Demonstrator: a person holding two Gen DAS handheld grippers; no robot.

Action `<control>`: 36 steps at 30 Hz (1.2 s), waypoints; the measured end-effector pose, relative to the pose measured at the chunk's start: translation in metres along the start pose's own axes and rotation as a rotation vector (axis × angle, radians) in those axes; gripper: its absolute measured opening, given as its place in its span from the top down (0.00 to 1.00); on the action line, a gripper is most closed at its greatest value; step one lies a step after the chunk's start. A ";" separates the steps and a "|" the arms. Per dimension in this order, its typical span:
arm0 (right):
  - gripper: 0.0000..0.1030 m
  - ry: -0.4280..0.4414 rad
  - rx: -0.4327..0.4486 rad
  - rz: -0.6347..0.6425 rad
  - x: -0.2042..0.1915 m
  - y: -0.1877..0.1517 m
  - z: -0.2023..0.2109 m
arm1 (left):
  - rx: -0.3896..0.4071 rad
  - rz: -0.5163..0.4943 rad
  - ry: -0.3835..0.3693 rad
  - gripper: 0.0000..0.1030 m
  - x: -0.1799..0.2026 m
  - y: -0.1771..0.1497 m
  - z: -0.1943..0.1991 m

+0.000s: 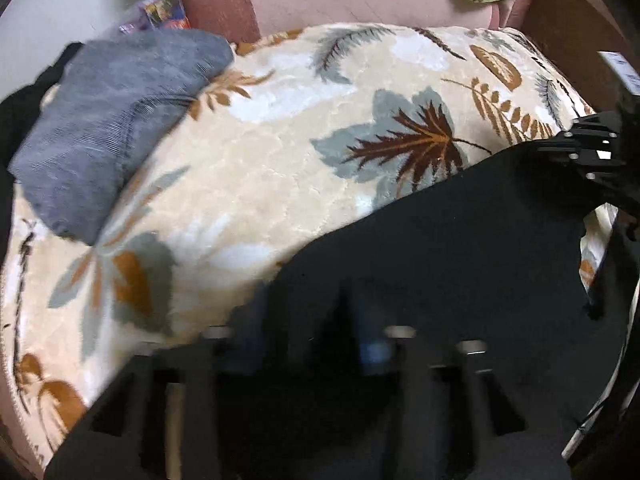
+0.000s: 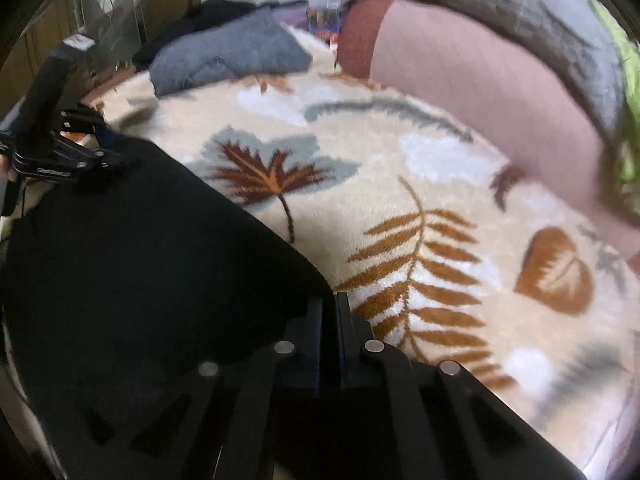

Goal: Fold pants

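Right wrist: tongs (image 2: 330, 300) pinch black pants (image 2: 140, 260).

Matte black tool (image 2: 334, 300), silver pivot screws (image 2: 374, 346)

Black pants (image 1: 460, 248) spread across leaf-print blanket (image 1: 260, 160). Left claw (image 1: 320, 344) closed on near edge of the pants. Right claw (image 1: 576, 152) at their far corner. Grey folded garment (image 1: 112, 120) lies apart, upper left.

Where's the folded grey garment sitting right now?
The grey garment lies at the far left corner of the leaf-print blanket, upper left in both wrist views, beside the sofa's reddish arm and well clear of the black pants.
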State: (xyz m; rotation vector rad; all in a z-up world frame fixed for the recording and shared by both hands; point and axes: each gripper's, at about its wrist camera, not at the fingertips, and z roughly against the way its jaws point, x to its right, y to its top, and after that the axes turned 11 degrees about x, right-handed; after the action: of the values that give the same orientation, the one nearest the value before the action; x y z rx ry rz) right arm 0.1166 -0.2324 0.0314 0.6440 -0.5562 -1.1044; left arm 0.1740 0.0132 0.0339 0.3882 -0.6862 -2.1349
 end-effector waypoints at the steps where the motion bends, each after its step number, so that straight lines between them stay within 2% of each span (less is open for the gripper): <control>1: 0.96 -0.004 0.023 -0.010 -0.001 0.001 0.010 | 0.014 0.013 0.007 0.85 -0.001 -0.001 0.007; 2: 0.96 -0.005 0.048 -0.020 -0.002 0.002 0.022 | 0.026 0.021 0.017 0.91 -0.003 -0.001 0.011; 4: 0.96 0.000 0.093 -0.033 -0.008 0.003 0.047 | 0.061 0.034 0.038 0.91 -0.002 -0.003 0.027; 8: 0.96 0.005 0.165 -0.008 -0.030 0.000 0.099 | 0.147 0.058 0.030 0.92 0.007 -0.011 0.066; 13: 0.96 0.034 0.228 -0.002 -0.063 -0.025 0.160 | 0.237 0.080 -0.007 0.93 0.027 -0.042 0.126; 15: 0.96 0.063 0.214 -0.010 -0.076 -0.044 0.174 | 0.239 0.096 -0.021 0.93 0.033 -0.057 0.139; 19: 0.96 0.124 0.148 -0.048 -0.096 -0.085 0.177 | 0.192 0.120 -0.043 0.93 0.048 -0.097 0.149; 23: 0.96 0.177 0.033 -0.092 -0.112 -0.124 0.151 | 0.099 0.148 -0.032 0.91 0.059 -0.130 0.133; 25: 0.95 0.169 -0.037 -0.063 -0.123 -0.137 0.135 | 0.092 0.170 -0.032 0.88 0.062 -0.143 0.133; 27: 0.92 0.155 -0.034 -0.038 -0.129 -0.140 0.135 | 0.107 0.199 -0.045 0.81 0.060 -0.147 0.140; 28: 0.89 0.162 -0.043 -0.038 -0.129 -0.137 0.138 | 0.111 0.226 -0.054 0.71 0.056 -0.147 0.146; 29: 0.82 0.178 -0.048 -0.046 -0.127 -0.132 0.142 | 0.116 0.243 -0.055 0.58 0.053 -0.148 0.151; 30: 0.74 0.203 -0.033 -0.053 -0.127 -0.126 0.147 | 0.126 0.263 -0.050 0.51 0.048 -0.148 0.159; 31: 0.71 0.217 -0.016 -0.053 -0.127 -0.121 0.153 | 0.135 0.270 -0.044 0.43 0.045 -0.148 0.163; 33: 0.65 0.243 0.014 -0.042 -0.136 -0.110 0.159 | 0.163 0.281 -0.023 0.38 0.036 -0.149 0.174; 35: 0.65 0.275 0.046 -0.021 -0.151 -0.097 0.157 | 0.179 0.305 0.011 0.27 0.025 -0.150 0.179; 36: 0.65 0.292 0.062 -0.012 -0.159 -0.090 0.154 | 0.175 0.321 0.030 0.26 0.020 -0.149 0.175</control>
State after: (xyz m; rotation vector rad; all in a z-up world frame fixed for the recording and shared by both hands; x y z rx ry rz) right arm -0.1026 -0.1414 0.0595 0.8469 -0.3358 -0.9850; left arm -0.0177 0.1305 0.0849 0.3751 -0.8603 -1.7697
